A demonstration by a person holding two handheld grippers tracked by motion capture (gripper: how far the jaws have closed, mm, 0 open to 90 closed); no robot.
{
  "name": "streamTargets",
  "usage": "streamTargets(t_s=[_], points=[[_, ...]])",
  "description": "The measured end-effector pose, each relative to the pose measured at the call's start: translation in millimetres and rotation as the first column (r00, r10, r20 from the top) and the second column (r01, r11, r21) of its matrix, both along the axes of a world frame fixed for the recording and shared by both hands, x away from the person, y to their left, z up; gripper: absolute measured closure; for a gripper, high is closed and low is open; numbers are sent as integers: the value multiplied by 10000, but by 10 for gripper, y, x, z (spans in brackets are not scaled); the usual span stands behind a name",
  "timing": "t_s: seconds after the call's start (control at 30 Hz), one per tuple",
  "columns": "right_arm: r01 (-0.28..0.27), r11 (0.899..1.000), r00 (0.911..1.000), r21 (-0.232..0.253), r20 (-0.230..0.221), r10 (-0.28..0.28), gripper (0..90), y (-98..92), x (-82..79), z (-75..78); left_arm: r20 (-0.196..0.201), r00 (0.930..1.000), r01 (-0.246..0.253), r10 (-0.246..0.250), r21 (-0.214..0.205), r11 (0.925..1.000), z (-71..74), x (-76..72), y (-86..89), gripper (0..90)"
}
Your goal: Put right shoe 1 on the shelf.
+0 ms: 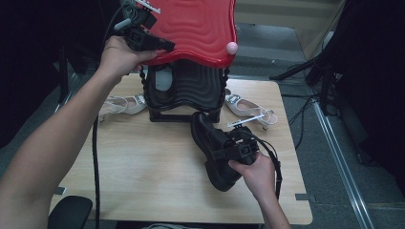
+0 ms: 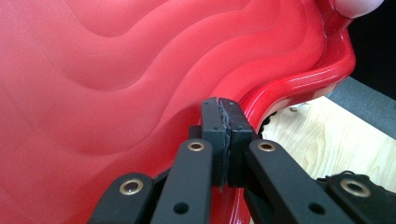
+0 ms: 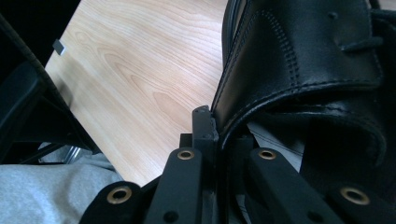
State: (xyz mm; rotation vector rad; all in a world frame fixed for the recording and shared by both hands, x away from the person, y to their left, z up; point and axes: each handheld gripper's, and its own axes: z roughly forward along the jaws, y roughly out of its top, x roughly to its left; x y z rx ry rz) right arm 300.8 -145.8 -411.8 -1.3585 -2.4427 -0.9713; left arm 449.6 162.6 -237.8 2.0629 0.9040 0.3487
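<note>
A case stands at the table's back, its red wavy lid (image 1: pixel 200 28) raised over a black ribbed base (image 1: pixel 186 90). My left gripper (image 1: pixel 160 46) is shut, its tips (image 2: pixel 223 126) resting against the lid's (image 2: pixel 116 70) underside near the rim; I cannot tell whether they pinch it. A black leather lace-up shoe (image 1: pixel 215 148) hangs tilted just above the table in front of the case. My right gripper (image 1: pixel 229 150) is shut on the shoe's collar (image 3: pixel 289 88), one jaw outside the leather and one inside the opening (image 3: pixel 219 135).
A white strappy sandal (image 1: pixel 122 104) lies left of the case and another (image 1: pixel 248 109) lies to its right. A pink knob (image 1: pixel 231 47) sits on the lid's right corner. The wooden table (image 1: pixel 143 162) has bare room at front left. A black chair (image 1: pixel 71 212) stands below.
</note>
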Motion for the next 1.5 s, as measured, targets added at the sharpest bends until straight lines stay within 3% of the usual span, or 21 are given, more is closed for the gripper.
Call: streamTargets(t_s=[0.3, 0.63, 0.93, 1.17, 1.5], points=[[-203, 9996, 9993, 198, 331, 196, 867, -16, -67, 298, 56, 10000, 32, -32, 34, 10000, -1, -3, -3, 900], [-386, 9990, 9957, 242, 853, 364, 864, 100, 6, 578, 86, 10000, 47, -48, 93, 9999, 0, -6, -4, 900], [-119, 9994, 9882, 333, 1533, 67, 863, 172, 170, 832, -23, 10000, 13, -13, -27, 10000, -1, -2, -6, 900], [327, 9994, 9791, 92, 2007, -339, 863, 289, 443, 846, -63, 10000, 53, -54, -167, 9998, -9, 9, 7, 900], [1131, 9915, 9503, -639, 2983, -891, 863, 507, 634, 662, 6, 10000, 76, -76, -381, 9992, -33, -1, 22, 900]])
